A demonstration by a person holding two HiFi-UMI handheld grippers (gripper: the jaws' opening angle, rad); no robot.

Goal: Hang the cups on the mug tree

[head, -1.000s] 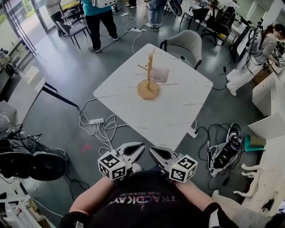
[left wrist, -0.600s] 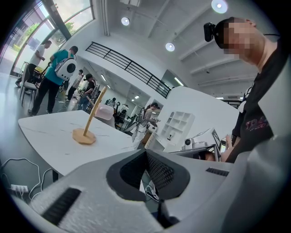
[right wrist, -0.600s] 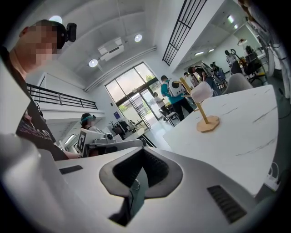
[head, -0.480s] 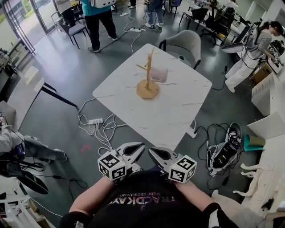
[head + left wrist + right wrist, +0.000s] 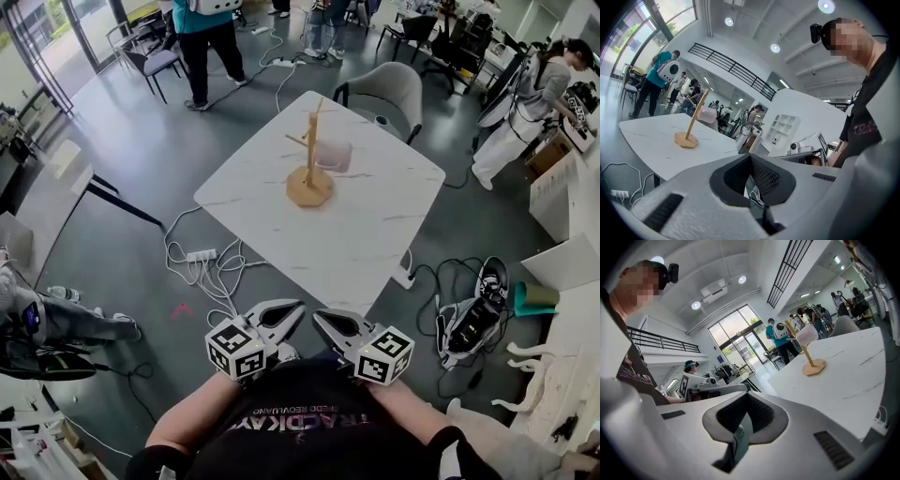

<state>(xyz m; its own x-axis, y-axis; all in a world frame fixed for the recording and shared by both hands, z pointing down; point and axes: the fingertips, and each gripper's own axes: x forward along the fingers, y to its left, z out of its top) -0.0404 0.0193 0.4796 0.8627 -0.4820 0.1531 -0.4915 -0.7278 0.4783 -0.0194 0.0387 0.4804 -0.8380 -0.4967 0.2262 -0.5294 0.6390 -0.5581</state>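
So the table [image 5: 375, 234] is a white slab with faint grey marble veining, standing on the grey floor. The only thing clearly sitting on it is the wooden mug tree [image 5: 310, 186], upright on its flat octagonal base toward the far side. There's a pale cup [image 5: 335, 156] right up against the tree, can't tell if it's hanging on a peg or standing on the tabletop.

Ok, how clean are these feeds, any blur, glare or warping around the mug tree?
Head view: sharp, evenly lit, mug tree clear on the white table. Both gripper views: strong fisheye bending, dark corners, bright ceiling lights; the tree is small there.
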